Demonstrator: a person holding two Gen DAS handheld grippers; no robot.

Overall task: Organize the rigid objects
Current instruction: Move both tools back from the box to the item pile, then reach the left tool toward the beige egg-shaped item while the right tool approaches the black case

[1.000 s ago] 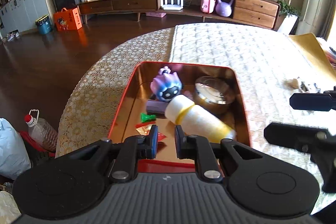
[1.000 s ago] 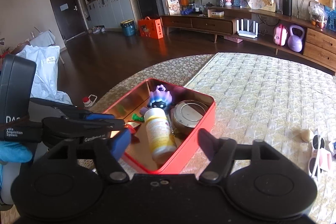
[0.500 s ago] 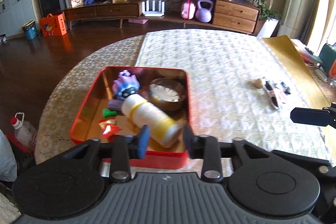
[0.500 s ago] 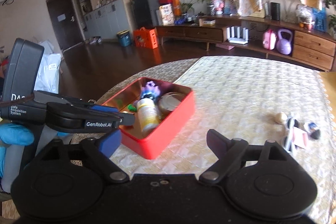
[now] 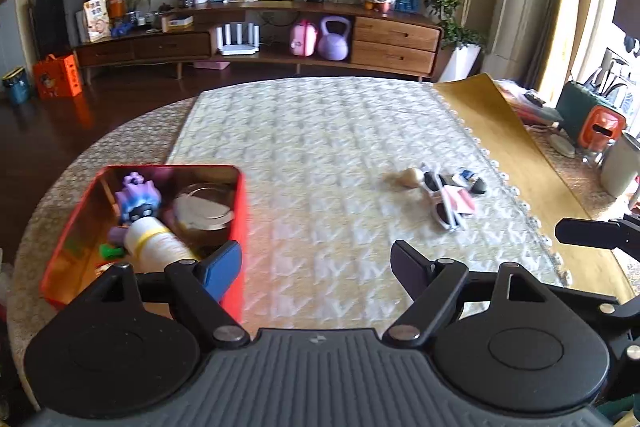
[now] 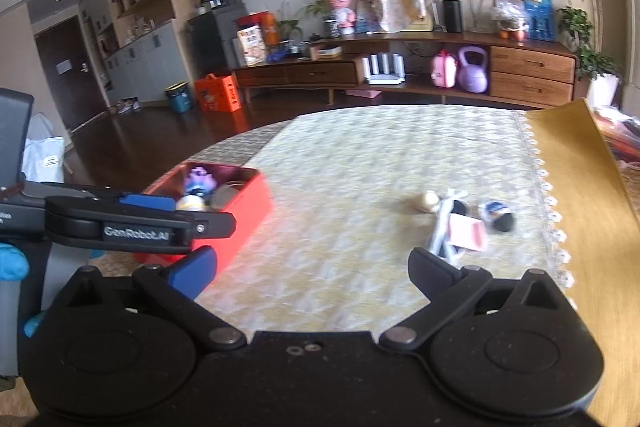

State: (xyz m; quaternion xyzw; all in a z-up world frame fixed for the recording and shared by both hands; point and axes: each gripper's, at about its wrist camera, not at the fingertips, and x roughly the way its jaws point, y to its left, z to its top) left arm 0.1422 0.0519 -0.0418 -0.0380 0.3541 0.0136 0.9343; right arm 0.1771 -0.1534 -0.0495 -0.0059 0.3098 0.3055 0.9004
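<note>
A red tin box [image 5: 236, 211] stands on the cloth at the left. It holds a purple toy figure [image 5: 138, 201], a white bottle [image 5: 160, 247] lying down and a round lidded tin [image 5: 204, 211]. Right of centre lie white sunglasses [image 5: 444, 203] with a pink tag, a beige lump [image 5: 410, 177] and a small blue-black piece [image 5: 474, 183]. My left gripper [image 5: 316, 263] hangs over bare cloth, jaws opening, nothing between them. My right gripper [image 6: 312, 263] is also opening and empty, with the sunglasses [image 6: 444, 227] just beyond its right finger and the box [image 6: 248, 203] to its left.
A yellow mat [image 5: 492, 115] covers the table's right side, with a white cup [image 5: 618, 167] and an orange gadget [image 5: 604, 127] beyond it. The round table drops to dark floor at the left. One finger [image 6: 140, 223] of my left gripper crosses the right wrist view.
Both grippers have swung right, away from the red box and towards the loose items. Both pairs of jaws have spread wider, the left from nearly shut.
</note>
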